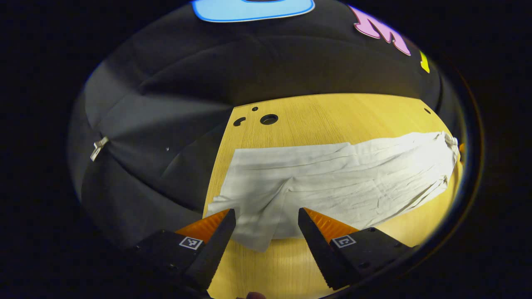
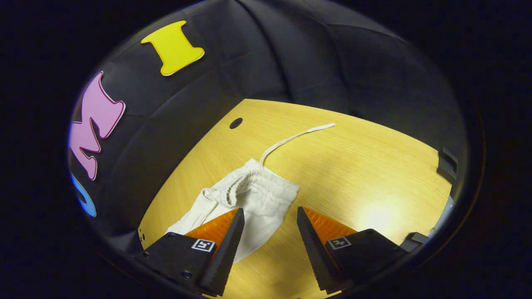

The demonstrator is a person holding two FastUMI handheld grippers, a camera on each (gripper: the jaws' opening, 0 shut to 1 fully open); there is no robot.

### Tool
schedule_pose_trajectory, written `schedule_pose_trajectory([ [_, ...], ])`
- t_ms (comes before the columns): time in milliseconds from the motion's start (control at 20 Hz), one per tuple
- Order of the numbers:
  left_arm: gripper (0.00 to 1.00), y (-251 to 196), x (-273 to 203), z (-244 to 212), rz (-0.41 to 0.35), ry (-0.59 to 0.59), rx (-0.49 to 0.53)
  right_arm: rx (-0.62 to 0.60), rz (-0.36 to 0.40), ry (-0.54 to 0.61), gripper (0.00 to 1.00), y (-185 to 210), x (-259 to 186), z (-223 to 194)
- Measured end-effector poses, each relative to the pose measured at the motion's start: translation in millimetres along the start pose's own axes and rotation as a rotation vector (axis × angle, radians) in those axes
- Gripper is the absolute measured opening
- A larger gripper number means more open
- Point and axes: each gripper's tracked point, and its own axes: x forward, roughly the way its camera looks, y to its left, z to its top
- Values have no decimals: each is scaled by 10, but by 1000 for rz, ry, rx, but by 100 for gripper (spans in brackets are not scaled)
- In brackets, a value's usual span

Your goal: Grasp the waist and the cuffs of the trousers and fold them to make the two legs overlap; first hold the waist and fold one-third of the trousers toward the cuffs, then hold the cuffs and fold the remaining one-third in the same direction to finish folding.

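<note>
Both grippers, left [image 1: 267, 220] and right [image 2: 270, 219], gape wide, empty, over one pair of trousers [image 1: 332, 174] on the table [image 1: 332, 112].

A staged recording booth, not a home: black cloth walls [image 2: 332, 62] close in around a bare wooden table [image 1: 332, 112] with drilled holes [image 1: 269, 119] beyond the fingers.

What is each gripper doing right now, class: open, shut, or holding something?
Left gripper: open, holding nothing, at the trousers' cuffs.
Right gripper: open, holding nothing, at the waist.
</note>
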Motion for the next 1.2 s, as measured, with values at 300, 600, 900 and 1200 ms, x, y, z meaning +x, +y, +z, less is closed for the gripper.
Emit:
schedule_pose_trajectory([
  [300,98,-36,-141,-333,-55,28,-204,60,-2,7,82,50,379,18],
  [600,96,-209,-72,-672,-118,124,-458,114,-28,31,18,-85,483,13],
  [900,96,-528,-8,-651,-240,197,-925,101,-19,33,11,-53,495,1],
  [1200,89,-316,387,-266,-170,102,-969,81,6,35,11,-59,486,3],
])
